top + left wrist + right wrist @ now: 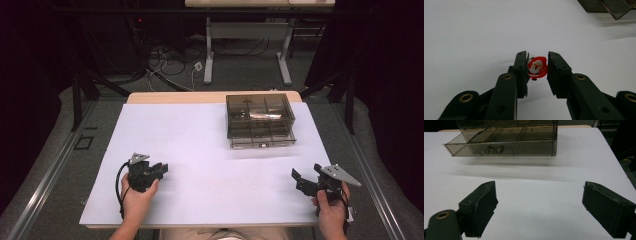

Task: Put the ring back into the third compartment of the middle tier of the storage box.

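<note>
A small red and white Santa figure (pixel 537 67) is pinched between the black jaws of my left gripper (pixel 537 55), just above the white table sheet. In the high view the left gripper (pixel 161 171) sits near the front left of the table, pointing right. My right gripper (pixel 306 176) hovers at the front right, its jaws spread wide with nothing between them. In its own view the right gripper (pixel 539 187) faces a smoky clear plastic drawer box (pixel 506 132), whose bottom drawer (pixel 499 149) is pulled out. The box (pixel 260 120) stands at the back right of the table.
A white sheet (pixel 200 150) covers the tabletop, with wood edge showing at the back. A corner of the drawer box (pixel 609 6) shows at the top right of the left gripper view. Cables and desk legs (pixel 209 55) lie on the floor beyond the table.
</note>
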The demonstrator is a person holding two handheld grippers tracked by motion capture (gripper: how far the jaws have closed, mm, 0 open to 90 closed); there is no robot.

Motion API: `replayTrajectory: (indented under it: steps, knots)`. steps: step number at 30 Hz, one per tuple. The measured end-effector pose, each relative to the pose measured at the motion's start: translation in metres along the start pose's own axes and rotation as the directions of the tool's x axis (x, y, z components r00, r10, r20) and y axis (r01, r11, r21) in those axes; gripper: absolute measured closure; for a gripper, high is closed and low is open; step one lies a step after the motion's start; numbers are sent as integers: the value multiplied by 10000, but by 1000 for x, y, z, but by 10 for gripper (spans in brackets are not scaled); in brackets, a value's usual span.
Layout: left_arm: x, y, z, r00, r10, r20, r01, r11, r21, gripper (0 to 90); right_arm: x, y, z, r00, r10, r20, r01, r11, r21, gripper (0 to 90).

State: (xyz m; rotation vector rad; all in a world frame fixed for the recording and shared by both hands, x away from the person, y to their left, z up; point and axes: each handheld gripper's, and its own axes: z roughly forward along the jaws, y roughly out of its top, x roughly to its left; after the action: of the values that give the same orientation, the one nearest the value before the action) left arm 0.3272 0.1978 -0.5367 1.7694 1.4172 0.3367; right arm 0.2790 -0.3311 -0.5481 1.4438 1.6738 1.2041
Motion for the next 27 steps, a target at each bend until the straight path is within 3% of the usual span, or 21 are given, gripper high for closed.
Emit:
replayTrajectory:
  steps: [10,17,27]
  knots:
    - [-5,25,10,9999,110,-106,-112,9998,-188,698,0,0,1,10000,23,-64,-23,10000,84,122]
    - [-17,44,15,9987,491,-100,-494,9981,-368,698,0,0,1,10000,37,-66,-38,10000,-45,121]
    - [-38,66,27,9980,579,247,-567,9972,-479,698,0,0,1,9999,70,-96,-70,10000,38,122]
